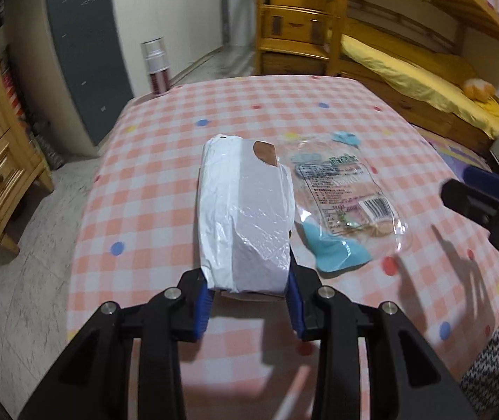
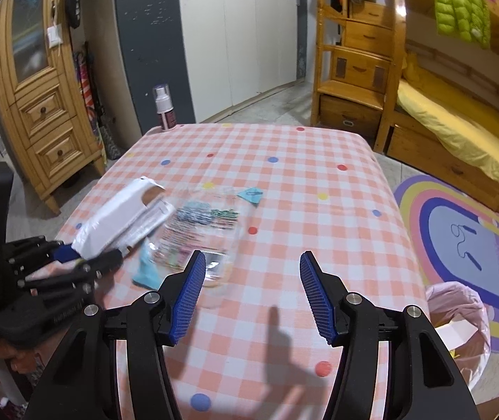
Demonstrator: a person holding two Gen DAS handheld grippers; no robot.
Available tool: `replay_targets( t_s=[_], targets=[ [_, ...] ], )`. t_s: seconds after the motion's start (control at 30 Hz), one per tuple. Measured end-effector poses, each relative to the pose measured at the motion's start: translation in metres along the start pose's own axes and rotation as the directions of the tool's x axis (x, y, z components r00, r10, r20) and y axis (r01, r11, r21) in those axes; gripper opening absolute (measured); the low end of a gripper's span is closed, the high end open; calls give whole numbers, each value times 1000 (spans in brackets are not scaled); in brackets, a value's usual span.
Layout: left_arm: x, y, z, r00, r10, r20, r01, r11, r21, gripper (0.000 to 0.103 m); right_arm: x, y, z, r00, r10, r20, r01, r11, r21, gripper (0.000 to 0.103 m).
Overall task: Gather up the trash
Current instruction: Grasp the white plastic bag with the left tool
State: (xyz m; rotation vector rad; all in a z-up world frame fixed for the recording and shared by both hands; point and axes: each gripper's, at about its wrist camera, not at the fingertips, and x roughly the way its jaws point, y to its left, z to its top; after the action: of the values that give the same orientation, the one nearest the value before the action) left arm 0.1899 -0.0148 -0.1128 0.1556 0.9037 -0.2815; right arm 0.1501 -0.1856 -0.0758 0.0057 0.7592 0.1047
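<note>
A white plastic-wrapped package (image 1: 245, 210) with a brown patch at its far end is lifted off the checked tablecloth (image 1: 165, 175). My left gripper (image 1: 247, 283) is shut on its near end, blue pads pressing both sides. The right wrist view shows the same package (image 2: 116, 220) tilted up in the left gripper (image 2: 84, 257). To its right a clear printed wrapper (image 1: 347, 189) lies flat over a light blue piece (image 1: 337, 252), with a small blue scrap (image 1: 345, 138) beyond. My right gripper (image 2: 252, 262) hovers open and holds nothing, just right of the wrapper (image 2: 200, 231).
A bin lined with a pink bag (image 2: 459, 311) stands on the floor at the table's right. A spray bottle (image 2: 164, 108) sits at the far left corner. Wooden drawers (image 2: 46, 133), a wardrobe and a bunk bed (image 2: 459, 129) surround the table.
</note>
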Motion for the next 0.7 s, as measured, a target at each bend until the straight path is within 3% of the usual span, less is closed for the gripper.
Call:
replay_targets(
  t_s=[0.1,0.27,0.4,0.57,0.7],
  targets=[
    [-1,-21,-1,999,-54,4,54,997,49,34,-1,-9,-1,1000,-1,0,1,1000,20,57],
    [-13,-16,1,999,0,39,0,1000,-10,34,5,-20,-5,999,8,-41,-7,999,32,57],
    [-16,-4,0,999,9,42,-6,998,-56,34,21,-21,-10,992,11,-123,-8,1000,22,73],
    [-15,-3,-3,999,9,31,-8,998,-56,34,31,-25,-14,984,57,-170,-44,996,79,75],
    [-15,1,-3,999,15,31,-13,998,-65,34,38,-16,-16,979,77,-187,-63,995,79,84]
  ],
)
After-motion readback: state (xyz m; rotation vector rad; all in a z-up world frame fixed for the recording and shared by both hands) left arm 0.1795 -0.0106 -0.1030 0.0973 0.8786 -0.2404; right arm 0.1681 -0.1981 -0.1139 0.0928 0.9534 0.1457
